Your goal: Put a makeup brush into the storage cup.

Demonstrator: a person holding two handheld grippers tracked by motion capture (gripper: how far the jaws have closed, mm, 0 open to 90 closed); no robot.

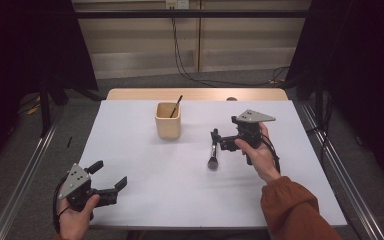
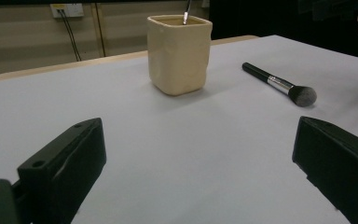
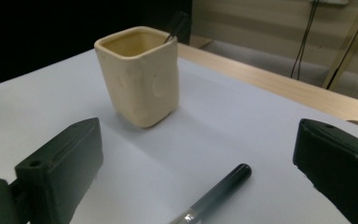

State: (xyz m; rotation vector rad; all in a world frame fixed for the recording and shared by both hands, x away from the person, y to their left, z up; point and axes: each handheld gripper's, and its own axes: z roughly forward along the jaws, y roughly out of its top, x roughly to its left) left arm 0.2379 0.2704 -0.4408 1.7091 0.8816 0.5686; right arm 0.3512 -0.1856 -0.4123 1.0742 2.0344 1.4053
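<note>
A cream square cup (image 1: 168, 121) stands at the back middle of the white sheet, with a thin dark stick (image 1: 176, 106) leaning in it. A black makeup brush (image 1: 213, 151) lies flat to the cup's right, bristles toward me. My right gripper (image 1: 216, 142) hovers open just over the brush handle, jaws pointing left at the cup. In the right gripper view the handle end (image 3: 220, 192) lies between the open jaws, with the cup (image 3: 140, 77) beyond. My left gripper (image 1: 109, 175) is open near the front left corner, holding nothing. In the left gripper view the cup (image 2: 179, 53) and brush (image 2: 279, 84) lie ahead.
The white sheet (image 1: 145, 175) covers a wooden table whose bare edge (image 1: 195, 94) shows at the back. Metal rails (image 1: 25, 175) run along both sides of the table. Cables (image 1: 185, 70) hang down the back wall onto the floor.
</note>
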